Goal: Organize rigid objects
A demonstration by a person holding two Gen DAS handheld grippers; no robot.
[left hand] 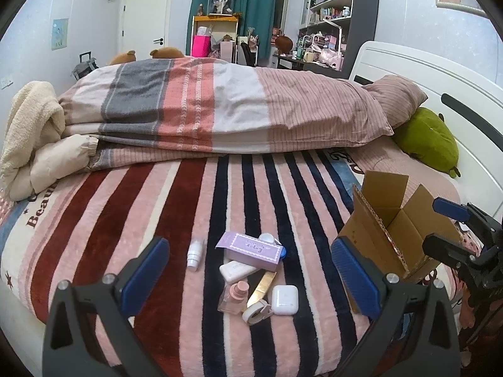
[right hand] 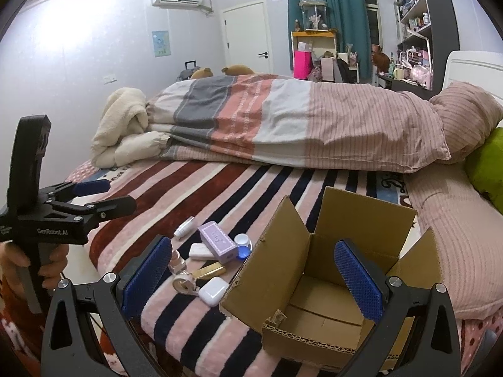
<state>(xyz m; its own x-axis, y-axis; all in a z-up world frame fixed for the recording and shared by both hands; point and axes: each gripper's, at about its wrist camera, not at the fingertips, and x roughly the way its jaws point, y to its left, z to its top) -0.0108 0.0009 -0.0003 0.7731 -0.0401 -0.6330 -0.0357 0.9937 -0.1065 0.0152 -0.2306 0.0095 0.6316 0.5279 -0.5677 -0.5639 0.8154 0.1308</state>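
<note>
A cluster of small items lies on the striped blanket (left hand: 157,220): a purple box (left hand: 253,247), a white tube (left hand: 195,254), a white case (left hand: 238,270), a pink bottle (left hand: 234,297), a gold bar (left hand: 261,286), a tape dispenser (left hand: 256,312) and a white earbud case (left hand: 284,299). An open, empty cardboard box (right hand: 330,270) stands to their right. My left gripper (left hand: 250,279) is open above the cluster. My right gripper (right hand: 251,278) is open, over the box's left flap. The purple box (right hand: 217,241) and earbud case (right hand: 213,290) also show in the right wrist view.
A folded striped quilt (left hand: 220,110) lies across the far bed, with a cream blanket (left hand: 34,135) at left and a green plush (left hand: 427,139) by the white headboard (left hand: 440,78). The bed's near edge runs just under both grippers.
</note>
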